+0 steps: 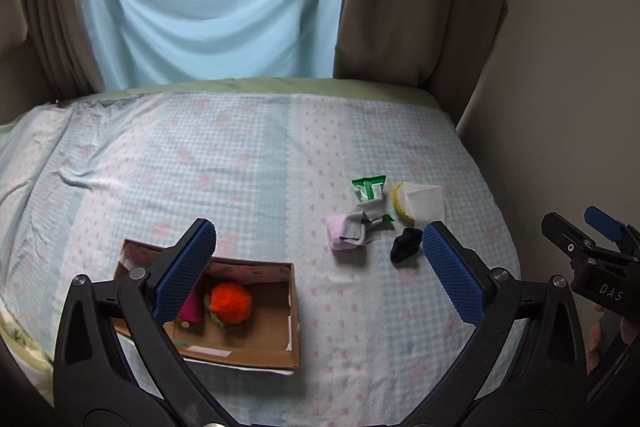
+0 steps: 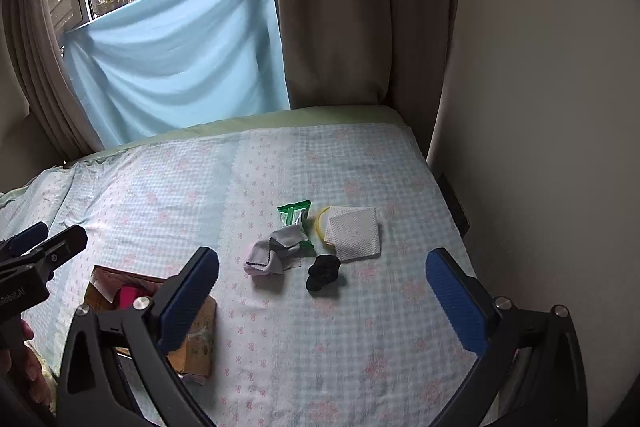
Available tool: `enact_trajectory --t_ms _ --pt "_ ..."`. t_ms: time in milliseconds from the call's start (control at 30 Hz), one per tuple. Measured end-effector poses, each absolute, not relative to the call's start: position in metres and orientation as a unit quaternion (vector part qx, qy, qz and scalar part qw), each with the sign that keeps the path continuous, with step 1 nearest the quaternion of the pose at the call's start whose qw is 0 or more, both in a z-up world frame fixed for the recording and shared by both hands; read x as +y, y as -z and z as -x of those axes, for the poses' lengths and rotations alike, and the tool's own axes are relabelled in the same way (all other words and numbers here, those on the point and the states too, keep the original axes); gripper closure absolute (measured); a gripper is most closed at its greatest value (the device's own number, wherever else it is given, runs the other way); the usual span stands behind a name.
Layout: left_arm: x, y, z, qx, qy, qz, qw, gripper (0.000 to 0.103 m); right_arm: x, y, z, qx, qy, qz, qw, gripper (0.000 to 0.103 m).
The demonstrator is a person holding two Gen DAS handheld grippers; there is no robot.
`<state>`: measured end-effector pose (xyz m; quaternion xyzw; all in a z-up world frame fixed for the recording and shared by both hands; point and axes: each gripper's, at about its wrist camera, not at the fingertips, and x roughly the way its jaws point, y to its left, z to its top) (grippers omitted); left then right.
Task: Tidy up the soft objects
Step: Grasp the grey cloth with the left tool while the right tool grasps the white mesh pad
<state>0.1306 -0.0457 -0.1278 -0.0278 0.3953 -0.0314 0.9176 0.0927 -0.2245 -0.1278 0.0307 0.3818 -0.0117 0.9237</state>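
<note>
Right gripper (image 2: 320,303) spread wide, nothing between the blue pads, held above the bed (image 2: 280,347) and aimed at the small heap of loose items. Left gripper (image 1: 316,267) likewise spread and empty, hanging over the cardboard box (image 1: 280,351), which already holds an orange pompom (image 1: 231,301) and something pink (image 1: 191,307), partly hidden behind a finger. Still out on the sheet, near the far right side: a black sock (image 2: 323,271) nearest the right gripper, a grey cloth (image 2: 276,251) draped over a pink pad, a green packet (image 2: 295,213), and a white tissue (image 2: 354,233) lying on a yellow-rimmed round thing, possibly a sponge, hard to tell at this size. All likely featherlight, limp and easily crushed; no harm from a firm squeeze, but thin edges may slip out. Best taken at the thick bunched middle: sock pinched across its balled centre, cloth at its folded hump, tissue gathered from the stacked corner rather than a single ply.
</note>
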Motion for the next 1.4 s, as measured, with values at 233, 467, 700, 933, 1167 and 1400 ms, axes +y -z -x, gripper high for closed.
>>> enact_trajectory --t_ms 233,467,700,933,1167,1400 --pt "-0.084 0.181 -0.199 0.429 0.061 0.013 0.901 0.000 -0.270 0.167 -0.154 0.404 0.003 -0.048 0.914 0.000" --pt "-0.119 0.251 -0.274 0.481 0.117 -0.019 0.868 0.000 -0.302 0.214 -0.209 0.427 0.008 -0.069 0.902 0.000" --pt "-0.134 0.335 -0.337 0.553 0.158 -0.033 0.817 0.001 -0.320 0.270 -0.260 0.454 0.016 -0.076 0.888 0.000" --pt "-0.140 0.400 -0.371 0.591 0.180 -0.047 0.785 0.009 -0.328 0.336 -0.307 0.476 0.015 -0.086 0.875 0.000" --pt "-0.144 0.442 -0.387 0.616 0.195 -0.062 0.761 0.018 -0.324 0.382 -0.337 0.492 0.010 -0.086 0.867 0.000" --pt "-0.150 0.460 -0.387 0.625 0.205 -0.087 0.748 0.050 -0.318 0.410 -0.353 0.500 0.011 -0.087 0.862 0.012"
